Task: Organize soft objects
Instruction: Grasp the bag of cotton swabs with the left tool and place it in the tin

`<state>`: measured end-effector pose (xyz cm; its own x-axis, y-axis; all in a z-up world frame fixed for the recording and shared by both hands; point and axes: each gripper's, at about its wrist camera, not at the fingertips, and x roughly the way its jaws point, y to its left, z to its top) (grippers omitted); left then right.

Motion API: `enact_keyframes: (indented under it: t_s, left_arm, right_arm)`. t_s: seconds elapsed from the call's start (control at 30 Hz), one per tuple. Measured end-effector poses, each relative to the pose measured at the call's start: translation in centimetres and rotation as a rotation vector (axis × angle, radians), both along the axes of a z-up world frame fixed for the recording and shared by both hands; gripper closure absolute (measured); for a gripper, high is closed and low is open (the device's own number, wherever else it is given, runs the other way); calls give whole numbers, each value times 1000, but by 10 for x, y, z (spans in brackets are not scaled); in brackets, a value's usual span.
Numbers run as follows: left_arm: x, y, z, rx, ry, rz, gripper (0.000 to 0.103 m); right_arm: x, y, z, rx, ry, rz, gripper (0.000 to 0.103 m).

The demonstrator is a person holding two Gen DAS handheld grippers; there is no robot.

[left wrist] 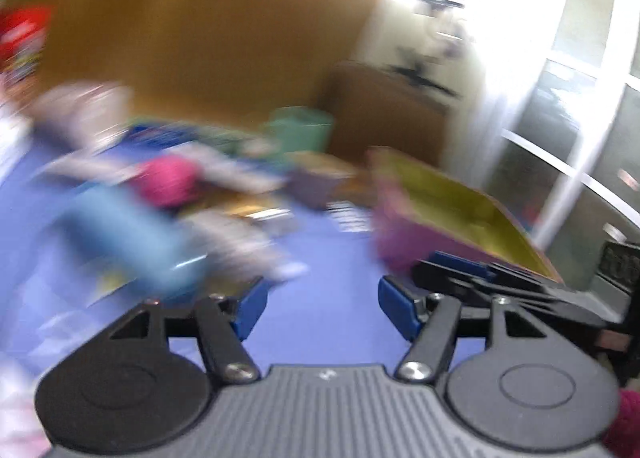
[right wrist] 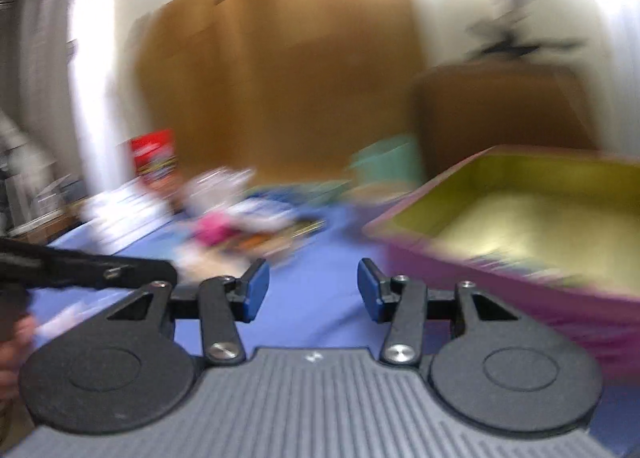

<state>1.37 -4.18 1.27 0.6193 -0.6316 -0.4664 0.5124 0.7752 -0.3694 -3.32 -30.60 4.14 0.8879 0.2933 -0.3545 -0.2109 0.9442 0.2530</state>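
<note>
From the left wrist view, the left hand-held gripper (left wrist: pixel 320 308) is hanging over the blue surface (left wrist: pixel 332 258) with its blue pads standing apart and nothing between them; the jaws are parted and gripping nothing. Everything ahead is smearing with motion, but a heap of soft objects (left wrist: pixel 168 193) is lying on the surface to the front left, a pink piece (left wrist: pixel 170 181) and a light blue piece (left wrist: pixel 124 234) showing among them. The purple box (left wrist: pixel 416 234) with its yellow-green lining is sitting to the right, and the right hand-held gripper (left wrist: pixel 460 270) is showing just in front of it. From the right wrist view, the right hand-held gripper (right wrist: pixel 312 290) is likewise pointing out over bare blue cloth, its jaws apart and carrying nothing. The purple box (right wrist: pixel 500 278) is lying close on the right, and what shows of its inside is looking mostly bare, though a blurred streak along the near wall is too smeared to name. The heap (right wrist: pixel 240 225) is lying well apart from the box, further back. I would judge the sorting to be barely under way: most soft things are waiting outside the box, and neither gripper is bringing one.
</note>
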Motion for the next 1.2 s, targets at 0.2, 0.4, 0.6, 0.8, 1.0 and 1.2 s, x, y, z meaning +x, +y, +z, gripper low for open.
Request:
enact_keyframes:
  t_s: [0.2,0.4,0.6,0.8,1.0,1.2]
  left_arm:
    - [2,67,-16,-78,82,160,40]
    - [-1,70,-13,-99,71,148,39]
    - [-4,60,-11,-111,65,87,37]
    - [-1,10,-10,-90,90,-101,37]
    - [1,-71,-10,-52,164,-309,37]
    - [-10,-131,-9,43,146,-415,32]
  right_arm:
    - [45,83,-2,-184,50,206,42]
    - [83,129,-8,-386,36,227,58]
    - [70,77,16,9,84,136,78]
    - [-13,-26,-6,510,160,-17,78]
    - [-87,-79,-31,523,182,-299,74]
    - [-113,-71,-31,320,152,-363,44]
